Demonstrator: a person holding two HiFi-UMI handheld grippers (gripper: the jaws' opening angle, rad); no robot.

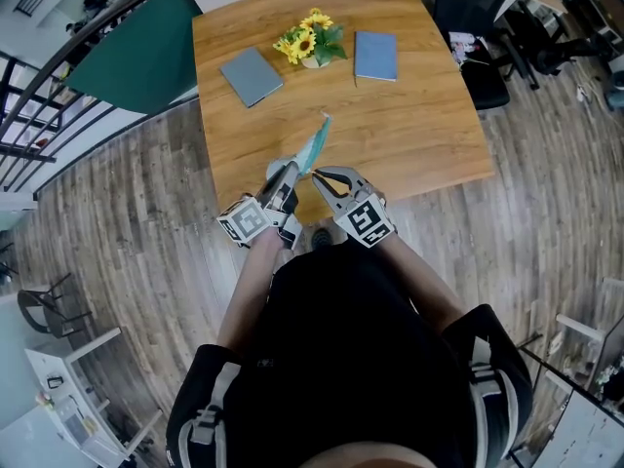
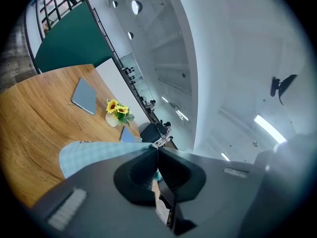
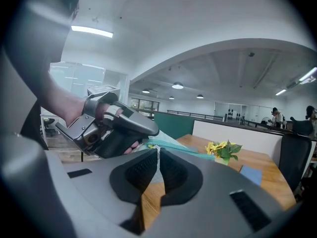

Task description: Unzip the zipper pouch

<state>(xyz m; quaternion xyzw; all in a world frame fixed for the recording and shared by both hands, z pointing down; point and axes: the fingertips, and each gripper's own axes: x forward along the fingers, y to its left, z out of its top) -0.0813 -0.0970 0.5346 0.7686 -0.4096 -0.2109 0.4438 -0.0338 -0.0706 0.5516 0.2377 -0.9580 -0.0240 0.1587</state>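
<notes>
Pouch [image 1: 315, 146]: teal, fine check fabric, held up off the counter [image 1: 409, 135] over its near edge. In the head view it stands edge-on and runs from the two grippers toward the far side. Whether the zip has opened at all cannot be read from any view.

Left gripper [image 1: 290, 174]: fingers [image 2: 142, 175] closed together and clamped on the near end of the pouch. In the left gripper view the checked fabric spreads out to the left of the tips, and a sliver of teal shows in the seam between the pads.

Right gripper [image 1: 318, 175]: just right of the left one, tips nearly touching it. Fingers [image 3: 143, 171] are drawn in to a narrow slit. A small pale tab [image 3: 157, 149] on the pouch's upper edge sits pinched at the very tips; it looks like the zip pull, but it is too small to be sure. The right gripper view also shows the other gripper's dark body and the hand [image 3: 64, 105] around it, close on the left.

Rest of counter, far half: grey-blue notebook [image 1: 251, 75] at left lying askew, second blue notebook [image 1: 375, 56] at right, and a small pot of sunflowers [image 1: 310, 42] between them. All three sit well apart from the pouch. Floor [image 1: 117, 222]: wood plank.
</notes>
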